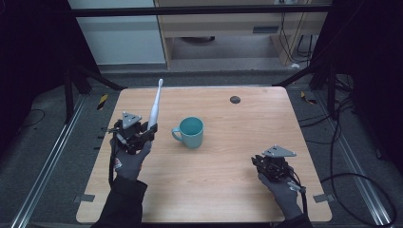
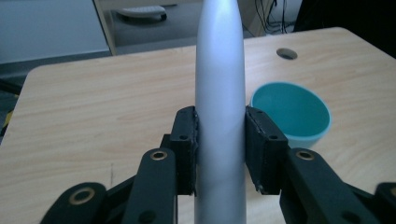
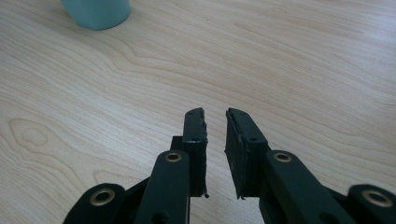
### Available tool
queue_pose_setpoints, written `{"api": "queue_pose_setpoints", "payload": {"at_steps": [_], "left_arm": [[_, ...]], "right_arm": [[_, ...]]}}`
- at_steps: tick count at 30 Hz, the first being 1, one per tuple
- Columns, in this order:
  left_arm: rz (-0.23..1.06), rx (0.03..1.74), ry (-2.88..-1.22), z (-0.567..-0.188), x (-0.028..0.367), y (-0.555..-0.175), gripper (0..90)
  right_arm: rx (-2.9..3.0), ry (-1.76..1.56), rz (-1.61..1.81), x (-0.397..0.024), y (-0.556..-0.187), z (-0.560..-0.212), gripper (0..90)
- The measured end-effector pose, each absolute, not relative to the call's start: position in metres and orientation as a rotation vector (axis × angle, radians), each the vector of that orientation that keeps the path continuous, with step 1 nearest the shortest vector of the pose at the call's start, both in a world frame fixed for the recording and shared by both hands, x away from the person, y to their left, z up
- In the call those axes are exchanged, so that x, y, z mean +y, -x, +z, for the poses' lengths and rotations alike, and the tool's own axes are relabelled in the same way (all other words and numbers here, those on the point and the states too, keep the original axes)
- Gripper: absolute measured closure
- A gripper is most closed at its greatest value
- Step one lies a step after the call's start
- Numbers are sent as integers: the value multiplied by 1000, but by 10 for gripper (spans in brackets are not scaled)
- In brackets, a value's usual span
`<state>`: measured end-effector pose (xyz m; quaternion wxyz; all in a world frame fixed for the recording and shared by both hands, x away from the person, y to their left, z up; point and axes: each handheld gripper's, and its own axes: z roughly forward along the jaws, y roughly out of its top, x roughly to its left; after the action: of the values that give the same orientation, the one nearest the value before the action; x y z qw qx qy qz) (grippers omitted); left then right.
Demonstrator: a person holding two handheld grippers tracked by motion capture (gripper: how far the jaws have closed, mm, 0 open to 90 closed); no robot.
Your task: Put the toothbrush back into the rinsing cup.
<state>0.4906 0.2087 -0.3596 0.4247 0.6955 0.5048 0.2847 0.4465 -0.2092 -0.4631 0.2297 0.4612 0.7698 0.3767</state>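
The left tool [image 1: 142,134] has its jaws pinched on the lower body of a white toothbrush [image 1: 155,104], which it holds clear of the counter [image 1: 247,123] with the brush head tipped away toward twelve o'clock and slightly right. In the left gripper view the handle [image 2: 220,93] rises straight up between the two black pads [image 2: 186,140], gripped on both sides. The teal mug [image 1: 190,131] stands upright near the middle of the counter, at about three o'clock from the left tool and just beside it, its handle turned toward that tool; it looks empty in the left gripper view [image 2: 292,112]. The right tool [image 1: 272,164] rests low at the counter's five o'clock corner, well apart from the mug, its jaws nearly together with a narrow gap and nothing between them [image 3: 215,123]. As I read it, the pickup is done and the toothbrush is secure in the air; what remains is to carry it across to the mug, get an end over the rim, lower it in and let go. The right tool seems to have no part yet, unless it steadies the mug.
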Motion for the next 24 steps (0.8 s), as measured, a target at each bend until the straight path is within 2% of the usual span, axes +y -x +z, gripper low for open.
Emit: {"api": "queue_pose_setpoints", "payload": {"at_steps": [14, 24], "left_arm": [[803, 1264, -1614, -355, 179, -524, 659], [787, 1274, -1548, -360, 164, -542, 660]], "right_arm": [[2120, -1265, 1036, -210, -447, -464, 775], [2117, -1262, 1048, -211, -448, -464, 777]]}}
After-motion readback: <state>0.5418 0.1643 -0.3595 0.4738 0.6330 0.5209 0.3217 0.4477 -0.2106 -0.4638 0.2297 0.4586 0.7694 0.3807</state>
